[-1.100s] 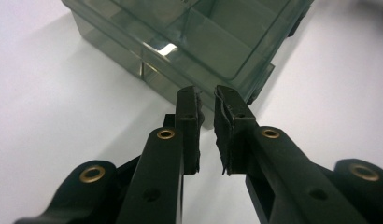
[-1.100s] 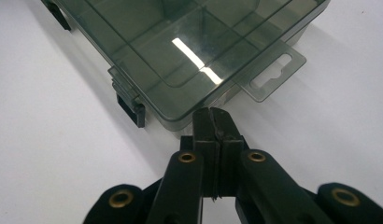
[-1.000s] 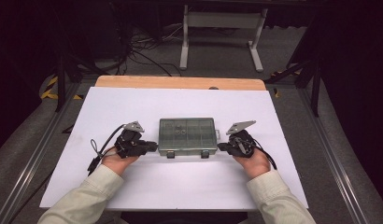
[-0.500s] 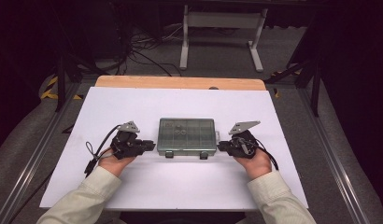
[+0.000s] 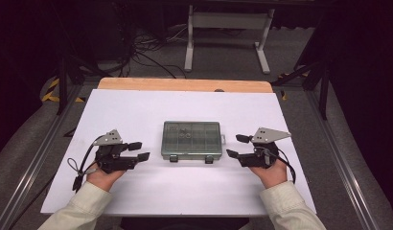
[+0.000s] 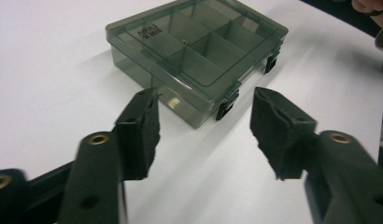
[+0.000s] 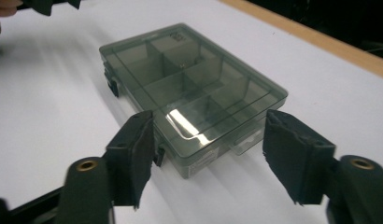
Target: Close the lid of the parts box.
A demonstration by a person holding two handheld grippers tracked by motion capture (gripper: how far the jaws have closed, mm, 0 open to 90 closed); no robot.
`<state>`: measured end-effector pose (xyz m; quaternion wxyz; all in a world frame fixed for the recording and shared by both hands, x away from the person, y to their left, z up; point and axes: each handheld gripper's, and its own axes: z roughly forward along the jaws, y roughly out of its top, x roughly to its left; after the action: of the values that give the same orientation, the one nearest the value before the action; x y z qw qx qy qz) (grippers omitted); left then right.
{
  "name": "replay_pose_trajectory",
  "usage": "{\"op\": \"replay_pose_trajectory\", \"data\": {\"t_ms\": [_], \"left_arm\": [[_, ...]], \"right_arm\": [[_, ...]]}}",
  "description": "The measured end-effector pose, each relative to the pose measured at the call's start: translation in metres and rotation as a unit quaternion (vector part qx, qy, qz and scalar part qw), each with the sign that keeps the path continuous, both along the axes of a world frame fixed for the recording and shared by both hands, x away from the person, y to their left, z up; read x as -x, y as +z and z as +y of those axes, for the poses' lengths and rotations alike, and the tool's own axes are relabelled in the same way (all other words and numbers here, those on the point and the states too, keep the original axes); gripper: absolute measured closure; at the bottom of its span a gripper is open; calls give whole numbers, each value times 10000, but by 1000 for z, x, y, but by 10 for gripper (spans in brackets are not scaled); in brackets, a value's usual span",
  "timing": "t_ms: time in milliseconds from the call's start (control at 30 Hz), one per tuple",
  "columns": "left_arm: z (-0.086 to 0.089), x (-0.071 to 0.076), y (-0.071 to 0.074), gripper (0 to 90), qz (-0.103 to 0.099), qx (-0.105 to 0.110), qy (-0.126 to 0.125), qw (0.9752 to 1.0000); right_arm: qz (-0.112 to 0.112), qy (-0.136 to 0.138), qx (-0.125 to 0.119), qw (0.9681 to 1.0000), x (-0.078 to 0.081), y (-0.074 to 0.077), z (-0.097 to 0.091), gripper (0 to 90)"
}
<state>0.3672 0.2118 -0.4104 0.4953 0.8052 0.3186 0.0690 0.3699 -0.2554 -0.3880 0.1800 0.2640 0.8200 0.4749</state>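
A smoky translucent compartment box (image 5: 191, 140) lies shut in the middle of the white table, with two dark latches on its near side. My left gripper (image 5: 141, 150) sits to its left, a short gap away, pointing at it. Its jaws have just been opening and hold nothing. In the left gripper view the box (image 6: 194, 51) lies ahead of the parted left gripper (image 6: 206, 112). My right gripper (image 5: 234, 145) is to the right of the box, apart from it, jaws also just opening and empty. The right gripper view shows the box (image 7: 189, 88) beyond the spread right gripper (image 7: 208, 121).
The white table sheet (image 5: 137, 110) ends at a wooden strip (image 5: 185, 85) at the back. Beyond it stand a white metal frame (image 5: 228, 28) and floor cables (image 5: 137, 52). Metal rails run along both table sides. A few small parts (image 5: 185, 130) lie inside the box.
Both grippers have pulled outward, away from the box's left and right ends, and their jaws have parted. The box has stayed in place.
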Motion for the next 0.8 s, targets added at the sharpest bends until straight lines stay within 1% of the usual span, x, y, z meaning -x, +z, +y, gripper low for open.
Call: {"op": "replay_pose_trajectory", "data": {"t_ms": [100,200,233,267,300,367,400,433,500,533,600,667,700,733,767,800], "left_arm": [[9,5,0,319,-161,94,108,9998],[16,10,-1,242,-301,151,240,9991],[19,11,-2,232,-331,212,256,9989],[22,13,-3,222,-410,280,274,9984],[24,14,-3,204,-421,307,292,9982],[29,17,-4,176,-501,377,323,9975],[33,19,-5,171,-560,428,349,9969],[35,21,-7,161,-605,486,372,9963],[40,24,-9,145,-723,541,412,9951],[42,25,-10,130,-807,558,442,9942],[47,27,-12,104,-1020,603,525,9916],[51,29,-14,98,-1134,694,566,9895],[54,30,-15,94,-1165,793,585,9883],[56,30,-16,88,-1196,845,594,9874],[58,30,-18,84,-1254,869,611,9864],[59,31,-19,80,-1269,887,624,9860]], "right_arm": [[-179,-105,-149,9997,4,1,-6,197],[-298,-171,-307,9989,8,0,-12,142],[-335,-195,-338,9987,8,0,-14,118],[-366,-213,-366,9984,9,-1,-16,91],[-409,-189,-367,9983,11,-2,-18,69],[-466,-211,-422,9978,13,-3,-22,52],[-490,-210,-452,9976,13,-3,-23,45],[-583,-218,-496,9968,15,-4,-24,39],[-682,-227,-540,9960,17,-5,-27,25],[-717,-235,-594,9954,18,-7,-28,17],[-772,-244,-664,9945,19,-10,-31,2],[-809,-267,-748,9936,21,-12,-34,1],[-829,-276,-776,9931,21,-13,-36,0],[-882,-284,-838,9922,22,-15,-38,0],[-932,-289,-910,9911,23,-16,-40,0],[-974,-277,-955,9903,23,-17,-42,0]]}}
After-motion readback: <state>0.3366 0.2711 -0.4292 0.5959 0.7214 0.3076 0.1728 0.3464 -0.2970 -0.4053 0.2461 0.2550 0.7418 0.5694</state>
